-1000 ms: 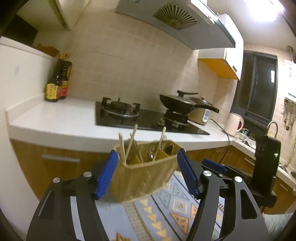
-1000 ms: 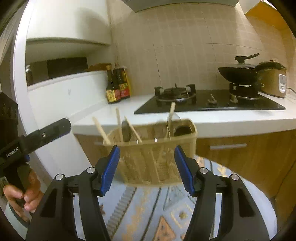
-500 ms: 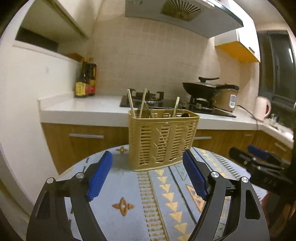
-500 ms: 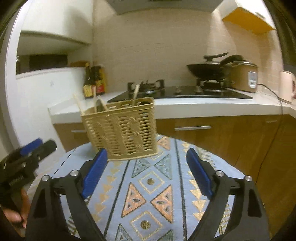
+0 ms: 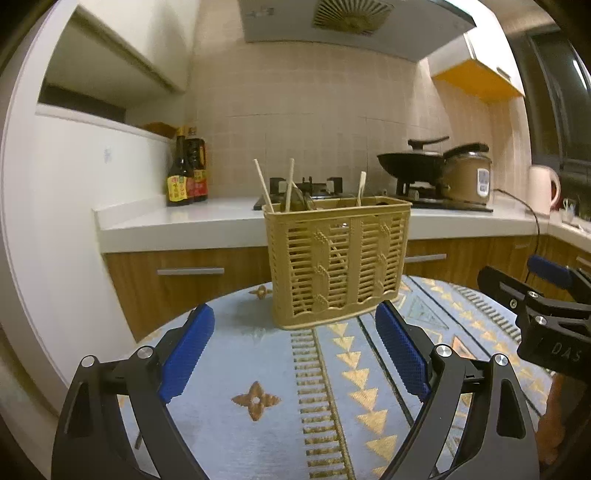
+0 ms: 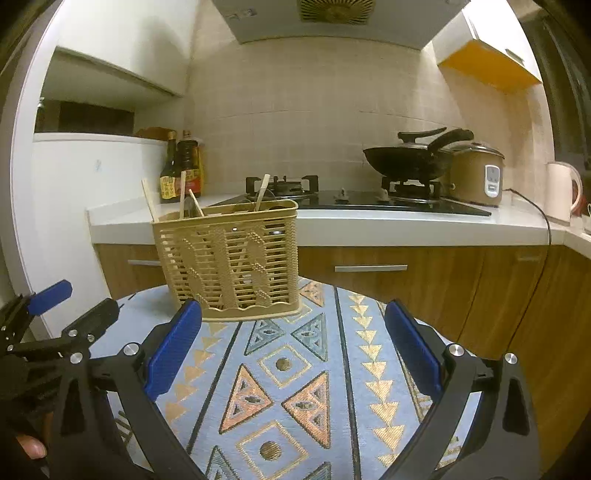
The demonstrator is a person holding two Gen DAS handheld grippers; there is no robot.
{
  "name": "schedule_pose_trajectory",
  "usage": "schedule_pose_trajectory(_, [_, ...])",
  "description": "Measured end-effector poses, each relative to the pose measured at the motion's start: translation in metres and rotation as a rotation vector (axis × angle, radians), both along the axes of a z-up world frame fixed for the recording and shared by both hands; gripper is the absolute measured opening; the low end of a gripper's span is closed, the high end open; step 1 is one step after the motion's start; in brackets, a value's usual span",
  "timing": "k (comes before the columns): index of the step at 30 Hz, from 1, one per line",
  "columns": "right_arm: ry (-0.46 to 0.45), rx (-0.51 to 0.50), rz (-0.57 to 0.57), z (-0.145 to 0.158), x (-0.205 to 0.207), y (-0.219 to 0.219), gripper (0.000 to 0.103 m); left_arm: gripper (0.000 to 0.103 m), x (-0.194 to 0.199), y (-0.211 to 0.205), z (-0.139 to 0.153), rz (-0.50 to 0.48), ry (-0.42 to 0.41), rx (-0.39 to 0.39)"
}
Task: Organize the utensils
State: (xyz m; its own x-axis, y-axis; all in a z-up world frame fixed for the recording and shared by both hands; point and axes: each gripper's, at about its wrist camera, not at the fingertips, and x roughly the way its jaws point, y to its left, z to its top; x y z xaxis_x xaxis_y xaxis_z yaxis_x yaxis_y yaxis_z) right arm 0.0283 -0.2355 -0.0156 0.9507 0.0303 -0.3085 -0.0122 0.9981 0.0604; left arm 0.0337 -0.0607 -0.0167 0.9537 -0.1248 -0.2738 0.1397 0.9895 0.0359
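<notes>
You've got bare tablecloth (image 6: 288,373) all around; only the utensil basket (image 5: 334,266) with chopsticks (image 5: 263,184) poking up blocks you.

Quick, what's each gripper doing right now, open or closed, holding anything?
Left gripper: open, holding nothing.
Right gripper: open, holding nothing.

I face a beige tiled wall (image 6: 314,110) with a range hood (image 6: 332,18) above a black gas hob (image 6: 369,201). The white countertop (image 6: 406,229) runs over wooden cabinets (image 6: 424,280) with bar handles. White upper cupboards (image 5: 122,48) hang left; an orange-bottomed cabinet (image 5: 476,79) hangs right beside a dark window (image 5: 557,103). Lighting is warm and dim. A patterned blue cloth (image 6: 295,387) covers the round table before me.
</notes>
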Motion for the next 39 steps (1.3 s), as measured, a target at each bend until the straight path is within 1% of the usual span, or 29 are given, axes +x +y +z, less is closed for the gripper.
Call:
schedule_pose_trajectory(4, [-0.001, -0.014, 0.003, -0.0011, -0.0005, 0.0031, 0.095, 0.087, -0.0027, 0.0021, 0.0008, 0.012, -0.02, -0.012])
schedule_pose_trajectory(9, [0.006, -0.027, -0.002, -0.002, 0.0005, 0.0057, 0.095, 0.087, -0.0031, 0.0062, 0.0008, 0.021, -0.022, -0.033])
schedule_pose_trajectory(11, [0.01, -0.03, -0.002, -0.0025, 0.0012, 0.0066, 0.095, 0.087, -0.0035, 0.0067, 0.0006, 0.021, -0.024, -0.034])
schedule_pose_trajectory(15, [0.013, -0.034, -0.007, -0.003, 0.0017, 0.0068, 0.095, 0.09, -0.0039, 0.0061, 0.0003, 0.017, -0.021, -0.032])
schedule_pose_trajectory(20, [0.025, -0.023, -0.011, -0.0034, 0.0049, 0.0048, 0.095, 0.091, -0.0035, 0.006, 0.0002, 0.017, -0.019, -0.033])
schedule_pose_trajectory(24, [0.03, -0.014, -0.011, -0.0043, 0.0052, 0.003, 0.095, 0.094, -0.0026, 0.0057, -0.0002, 0.02, -0.015, -0.032])
schedule_pose_trajectory(39, [0.025, -0.007, -0.01, -0.0036, 0.0049, 0.0018, 0.095, 0.095, -0.0026, 0.0052, -0.001, 0.019, -0.011, -0.032])
